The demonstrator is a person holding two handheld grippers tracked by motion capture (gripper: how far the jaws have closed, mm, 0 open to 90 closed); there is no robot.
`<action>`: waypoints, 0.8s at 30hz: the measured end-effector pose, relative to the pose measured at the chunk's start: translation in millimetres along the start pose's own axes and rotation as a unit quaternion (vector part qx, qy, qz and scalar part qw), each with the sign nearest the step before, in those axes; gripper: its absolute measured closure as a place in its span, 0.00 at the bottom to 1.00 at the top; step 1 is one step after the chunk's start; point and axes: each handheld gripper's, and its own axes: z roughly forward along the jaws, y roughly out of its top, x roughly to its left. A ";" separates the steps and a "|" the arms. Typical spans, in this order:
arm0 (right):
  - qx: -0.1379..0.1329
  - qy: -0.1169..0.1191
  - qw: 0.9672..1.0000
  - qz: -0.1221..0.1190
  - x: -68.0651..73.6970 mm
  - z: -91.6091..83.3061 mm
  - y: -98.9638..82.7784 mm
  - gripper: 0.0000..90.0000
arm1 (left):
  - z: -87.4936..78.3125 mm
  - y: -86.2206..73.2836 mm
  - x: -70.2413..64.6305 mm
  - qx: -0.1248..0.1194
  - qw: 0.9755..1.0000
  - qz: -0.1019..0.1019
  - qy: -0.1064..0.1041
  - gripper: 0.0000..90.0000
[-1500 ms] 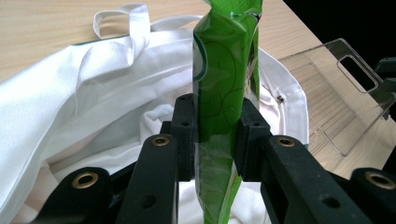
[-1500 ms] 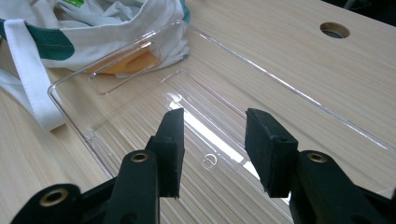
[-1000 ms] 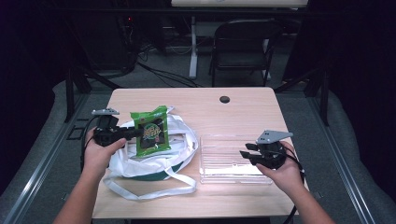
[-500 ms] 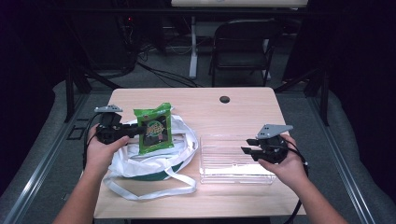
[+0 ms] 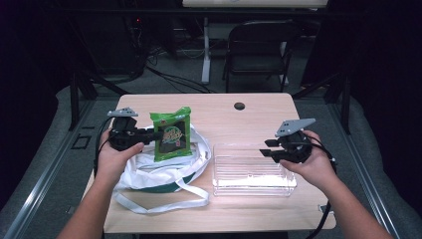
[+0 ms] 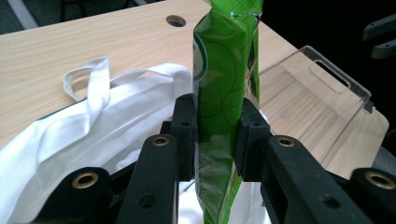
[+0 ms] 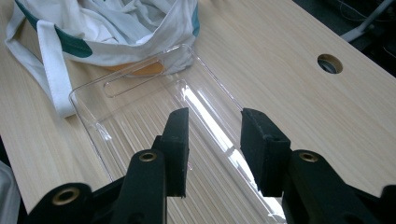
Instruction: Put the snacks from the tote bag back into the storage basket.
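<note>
Left gripper (image 5: 149,134) points level toward table centre, pads clamped on a glossy green snack packet (image 5: 172,133), held upright above the crumpled white cloth bag (image 5: 159,169). Left gripper view gives the packet (image 6: 224,93) edge-on and the pinch itself. Right gripper (image 5: 267,148) hangs over the clear ribbed plastic tray (image 5: 251,172), jaws apart, nothing between them. Right gripper view adds something orange under the bag's (image 7: 116,23) fabric, probably its contents. Table (image 5: 249,119) is light woodgrain.
</note>
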 end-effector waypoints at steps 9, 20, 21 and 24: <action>0.006 0.017 1.000 -0.019 -2.1 2.4 13.5 0.69 | 10.7 8.5 -12.5 -0.001 1.000 0.018 -0.022 0.82; 0.001 0.040 0.998 -0.045 1.3 4.7 41.5 0.69 | 29.4 11.1 -26.7 0.011 0.999 0.035 -0.039 0.82; -0.002 0.040 0.998 -0.046 1.3 4.7 43.9 0.69 | 30.6 11.5 -27.7 0.012 0.998 0.037 -0.041 0.82; -0.001 0.042 0.998 -0.052 0.9 3.9 48.8 0.69 | 32.7 12.4 -29.9 0.013 0.998 0.040 -0.045 0.82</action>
